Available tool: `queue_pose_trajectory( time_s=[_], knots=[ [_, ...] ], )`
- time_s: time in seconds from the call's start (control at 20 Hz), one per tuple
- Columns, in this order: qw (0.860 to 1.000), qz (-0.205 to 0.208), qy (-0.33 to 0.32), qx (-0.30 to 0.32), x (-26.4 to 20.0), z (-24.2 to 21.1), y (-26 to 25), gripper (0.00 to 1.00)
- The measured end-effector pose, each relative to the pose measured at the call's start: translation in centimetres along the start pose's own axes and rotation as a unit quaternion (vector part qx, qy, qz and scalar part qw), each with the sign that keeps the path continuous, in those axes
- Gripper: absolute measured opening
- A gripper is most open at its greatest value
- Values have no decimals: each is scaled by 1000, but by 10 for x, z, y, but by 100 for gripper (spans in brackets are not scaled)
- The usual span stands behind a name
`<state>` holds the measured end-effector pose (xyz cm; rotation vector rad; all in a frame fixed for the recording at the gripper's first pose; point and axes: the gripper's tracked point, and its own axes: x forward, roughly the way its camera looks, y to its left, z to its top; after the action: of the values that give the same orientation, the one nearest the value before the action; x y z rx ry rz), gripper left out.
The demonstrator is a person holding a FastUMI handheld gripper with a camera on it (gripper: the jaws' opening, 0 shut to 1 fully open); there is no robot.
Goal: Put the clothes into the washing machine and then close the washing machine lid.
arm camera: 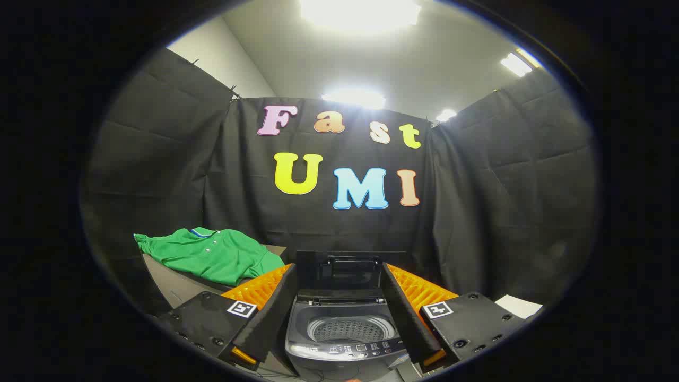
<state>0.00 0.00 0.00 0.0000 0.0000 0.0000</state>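
Note:
A small grey top-loading washing machine [345, 334] stands just ahead of me, framed between my two fingers. Its lid [347, 270] is raised upright at the back and the perforated drum [353, 330] lies open with nothing in it. A green polo shirt [212, 254] with white buttons lies crumpled on a table [170, 284] to the left of the machine, beyond my left finger. My gripper [339, 307] is open, its fingers spread to either side of the machine and touching nothing.
Black cloth walls close in the booth behind the machine and on both sides. A white sheet [520, 305] lies low on the right beyond my right finger. Ceiling lights glare overhead.

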Motion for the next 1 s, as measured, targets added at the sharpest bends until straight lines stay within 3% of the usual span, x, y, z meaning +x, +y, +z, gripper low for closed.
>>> queue_pose_trajectory(
  time_s=[1.0],
  knots=[
    [1000,8,-2,2,2,1,-3,98]
  ],
)
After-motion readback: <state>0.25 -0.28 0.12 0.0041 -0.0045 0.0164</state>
